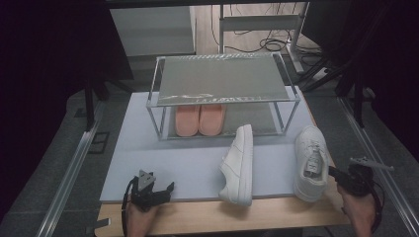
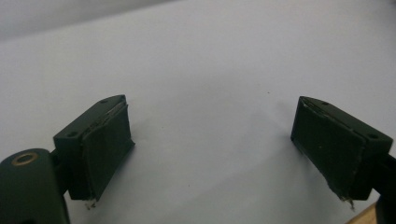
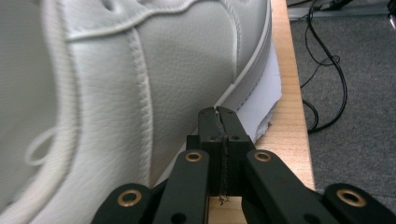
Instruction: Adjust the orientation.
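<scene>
The right gripper [image 3: 219, 112] has its two black jaws pressed flat together with nothing between them, their tips right at the sole edge of the white leather lace-up sneaker [image 3: 140, 93] that stands upright just ahead and to the left of them. Under the tips lies the torn corner of the pale grey mat [image 3: 261, 109], and beyond that corner the light wooden table edge [image 3: 289, 93] runs away from the jaws.

The left gripper [image 2: 210, 140] hangs with its jaws spread wide and empty above bare mat, well apart from both shoes.

From the high view, the right gripper [image 1: 341, 177] sits beside the heel end of that sneaker [image 1: 311, 163]. A second white sneaker [image 1: 239, 165] lies tipped on its side between the two grippers, nearer the right one. Farther out from both sets of jaws stands a metal-framed two-tier shoe rack [image 1: 222, 79], and on its lower shelf rests a pair of peach-pink slippers [image 1: 199, 120], side by side.
</scene>
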Motion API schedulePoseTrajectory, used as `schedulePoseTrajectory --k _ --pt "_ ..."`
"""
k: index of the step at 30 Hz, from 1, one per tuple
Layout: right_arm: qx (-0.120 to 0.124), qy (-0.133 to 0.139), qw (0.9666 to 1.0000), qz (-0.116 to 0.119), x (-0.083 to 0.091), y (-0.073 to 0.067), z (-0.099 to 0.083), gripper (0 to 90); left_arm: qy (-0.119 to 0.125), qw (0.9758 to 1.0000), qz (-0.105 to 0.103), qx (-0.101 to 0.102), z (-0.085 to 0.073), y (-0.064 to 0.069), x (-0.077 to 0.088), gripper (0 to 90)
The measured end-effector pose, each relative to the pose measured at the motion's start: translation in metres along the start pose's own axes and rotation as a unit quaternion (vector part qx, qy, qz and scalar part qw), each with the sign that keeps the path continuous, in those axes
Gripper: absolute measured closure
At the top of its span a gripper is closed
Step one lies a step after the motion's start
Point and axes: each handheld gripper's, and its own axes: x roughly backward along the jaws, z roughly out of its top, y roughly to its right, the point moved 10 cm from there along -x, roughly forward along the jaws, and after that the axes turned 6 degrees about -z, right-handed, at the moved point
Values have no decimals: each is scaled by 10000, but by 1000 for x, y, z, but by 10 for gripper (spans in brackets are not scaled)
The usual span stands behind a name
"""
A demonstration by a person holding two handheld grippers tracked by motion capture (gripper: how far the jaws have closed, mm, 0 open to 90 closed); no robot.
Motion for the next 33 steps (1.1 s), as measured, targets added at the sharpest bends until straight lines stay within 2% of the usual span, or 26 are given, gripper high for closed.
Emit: schedulePoseTrajectory --k 8,15,22,33 --pt "-34 174 9998 97 20 -1 6 892 1 10000 1 0 0 0 0 116" --pt "104 335 9992 188 38 -11 19 892 1 10000 1 0 0 0 0 116" --pt "242 447 9979 394 51 -32 31 892 1 10000 2 -1 0 0 0 116" --pt "503 464 9944 811 50 -75 40 892 3 10000 3 1 0 0 0 117"
